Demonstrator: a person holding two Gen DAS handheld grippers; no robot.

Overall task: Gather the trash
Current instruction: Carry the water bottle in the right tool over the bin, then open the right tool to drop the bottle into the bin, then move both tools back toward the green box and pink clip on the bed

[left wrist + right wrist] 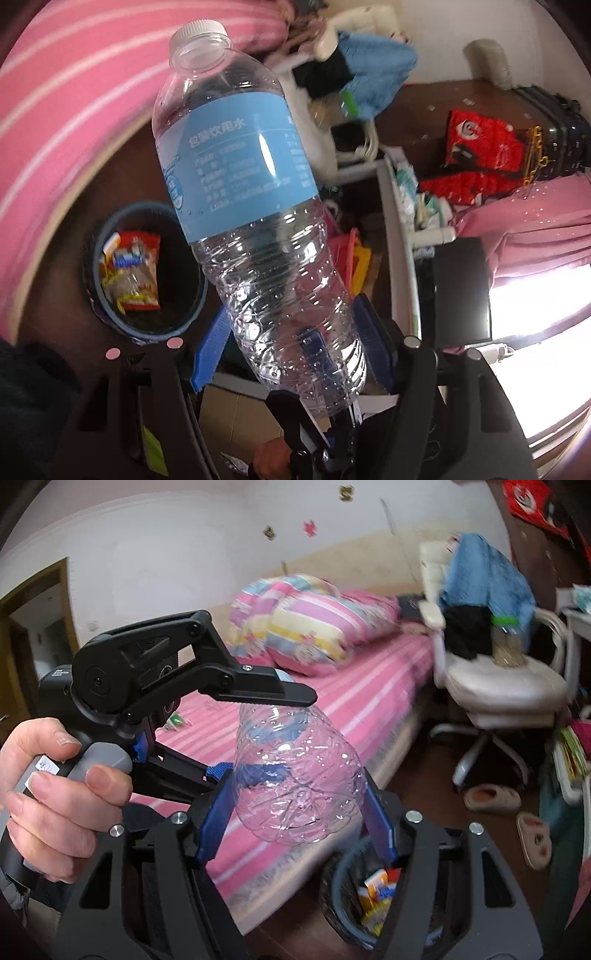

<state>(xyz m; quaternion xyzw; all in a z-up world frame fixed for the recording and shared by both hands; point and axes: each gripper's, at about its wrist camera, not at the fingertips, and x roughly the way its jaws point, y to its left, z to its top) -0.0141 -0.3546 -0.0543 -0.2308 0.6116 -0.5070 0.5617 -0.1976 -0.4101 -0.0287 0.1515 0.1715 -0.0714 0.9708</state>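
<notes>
A clear empty water bottle [255,206] with a light blue label and white cap is held in the air. My left gripper [291,339] has its blue pads on both sides of the bottle's lower body. In the right wrist view, the bottle's base [299,775] sits between the blue pads of my right gripper [295,816], while the other gripper [207,690] clamps it from the left. Below stands a round dark trash bin [147,269] holding snack wrappers; it also shows in the right wrist view [373,893].
A bed with a pink striped sheet [332,686] and a folded quilt [306,620] lies behind. A white chair [491,672] piled with clothes stands right. Slippers [491,797] lie on the brown floor. A white shelf [399,229] and red bag [476,155] are nearby.
</notes>
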